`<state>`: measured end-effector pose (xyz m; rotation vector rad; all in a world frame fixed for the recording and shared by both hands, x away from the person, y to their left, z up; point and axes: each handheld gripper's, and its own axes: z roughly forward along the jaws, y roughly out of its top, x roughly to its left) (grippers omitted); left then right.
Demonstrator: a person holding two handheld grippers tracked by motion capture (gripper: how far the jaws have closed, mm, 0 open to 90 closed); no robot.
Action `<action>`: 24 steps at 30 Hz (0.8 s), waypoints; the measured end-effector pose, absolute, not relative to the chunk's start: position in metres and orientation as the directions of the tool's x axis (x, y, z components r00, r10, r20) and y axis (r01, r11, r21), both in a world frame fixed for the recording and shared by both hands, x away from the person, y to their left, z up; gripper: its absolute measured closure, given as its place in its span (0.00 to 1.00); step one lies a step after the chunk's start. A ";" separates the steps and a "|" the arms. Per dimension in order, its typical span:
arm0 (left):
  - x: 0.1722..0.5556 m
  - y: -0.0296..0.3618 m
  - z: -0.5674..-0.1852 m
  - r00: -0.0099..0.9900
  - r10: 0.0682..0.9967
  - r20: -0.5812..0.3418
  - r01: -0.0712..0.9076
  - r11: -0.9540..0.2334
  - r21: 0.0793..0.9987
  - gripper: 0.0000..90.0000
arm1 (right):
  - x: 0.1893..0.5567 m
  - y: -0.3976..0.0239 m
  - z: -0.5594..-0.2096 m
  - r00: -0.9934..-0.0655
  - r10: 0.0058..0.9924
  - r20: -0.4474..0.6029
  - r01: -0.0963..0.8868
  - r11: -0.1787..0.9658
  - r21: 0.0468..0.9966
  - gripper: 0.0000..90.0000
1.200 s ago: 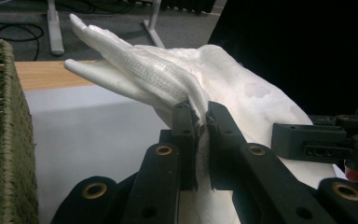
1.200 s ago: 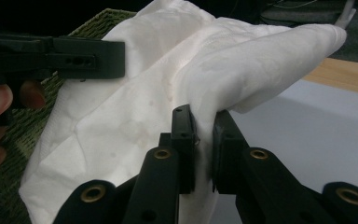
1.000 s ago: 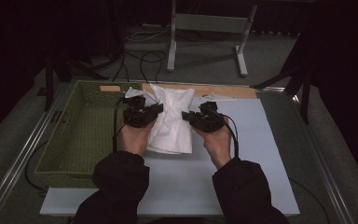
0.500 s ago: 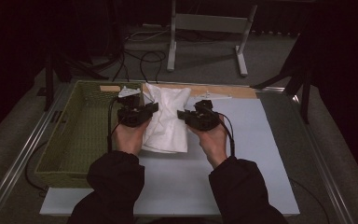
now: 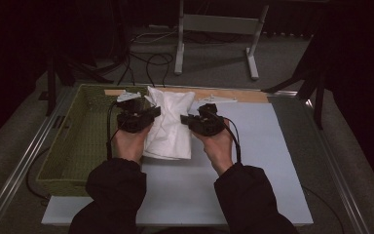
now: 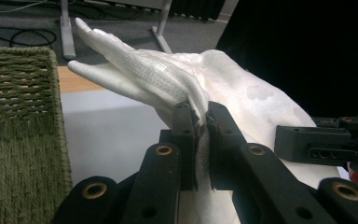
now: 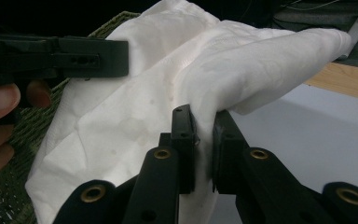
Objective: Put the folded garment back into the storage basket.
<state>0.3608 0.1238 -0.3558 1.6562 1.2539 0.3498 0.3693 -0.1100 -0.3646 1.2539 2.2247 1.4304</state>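
White cloth (image 5: 169,124) is pinched at opposite side edges, the fingers of the left gripper (image 5: 152,113) clamped on its left edge and those of the right gripper (image 5: 186,118) on its right, so that it is stretched between them over the counter (image 5: 272,161) just beside the green woven basket (image 5: 78,146). Its long axis runs away from the person, with neither hand nearer. Compared with a second ago, both hands are drawn slightly back toward the person, the cloth with them.
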 end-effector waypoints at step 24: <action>0.357 0.150 -0.356 0.401 0.860 -0.315 0.559 0.042 0.828 0.93 | 0.373 -0.082 -0.362 -0.637 0.734 0.235 0.527 0.191 0.828 0.91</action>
